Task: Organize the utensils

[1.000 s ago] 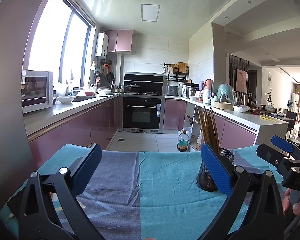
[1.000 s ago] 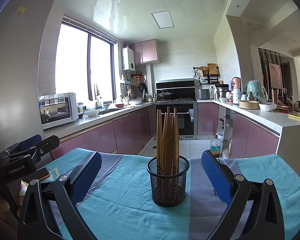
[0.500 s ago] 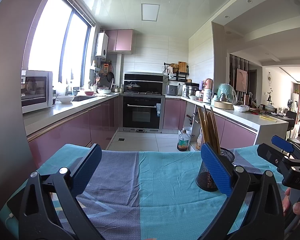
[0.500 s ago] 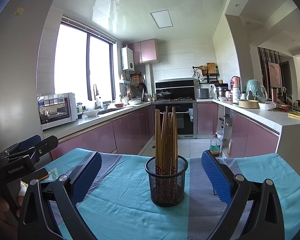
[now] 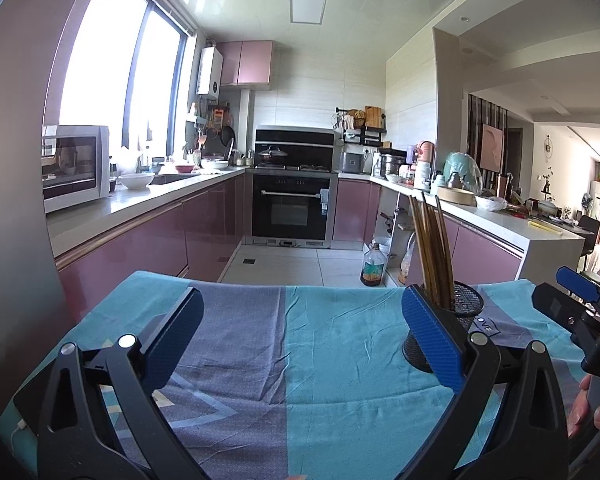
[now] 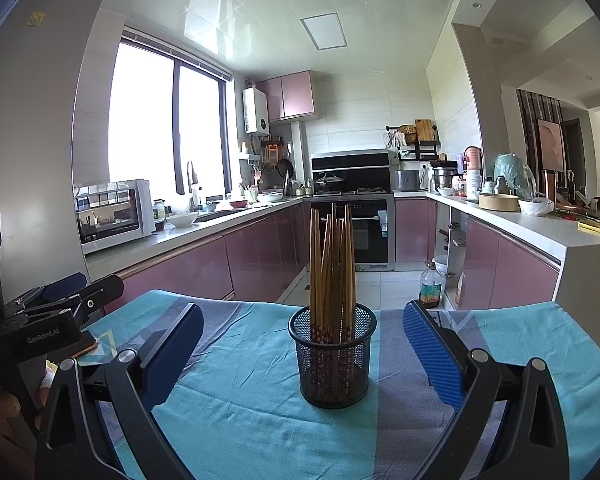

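Note:
A black mesh holder (image 6: 334,360) stands on the teal and grey cloth, directly ahead in the right wrist view. Several wooden chopsticks (image 6: 332,272) stand upright in it. My right gripper (image 6: 300,344) is open, its blue pads wide on either side of the holder and nearer the camera, with nothing held. The left wrist view has the same holder (image 5: 466,320) half hidden behind the right pad, its chopsticks (image 5: 430,252) leaning left. My left gripper (image 5: 296,336) is open and empty over bare cloth. Each view shows the other gripper at its edge.
The cloth-covered table (image 5: 300,380) ends just past the holder, with kitchen floor beyond. A phone (image 6: 86,344) lies on the cloth at the far left in the right wrist view. Pink cabinets, an oven (image 5: 292,204) and counters line the background.
The right wrist view has shifted slightly, so the holder sits a little lower and more central. The left gripper has stayed put. Both stay open.

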